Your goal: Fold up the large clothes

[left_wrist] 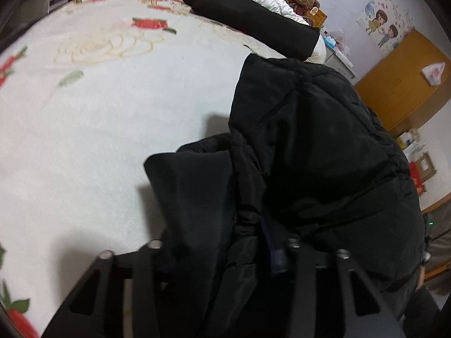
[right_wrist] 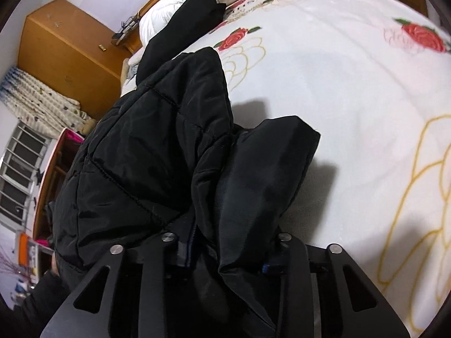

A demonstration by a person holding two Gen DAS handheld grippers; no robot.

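The black padded jacket (left_wrist: 310, 140), judged bulky, soft and slippery, is clamped by left claw (left_wrist: 225, 253) and right claw (right_wrist: 225, 242) at six o'clock, best held along its hem.

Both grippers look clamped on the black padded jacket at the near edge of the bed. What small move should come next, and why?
Probably lift both ends together, away from the camera. The left gripper and right gripper each pinch bunched fabric of the black jacket, which still lies crumpled on the floral blanket.
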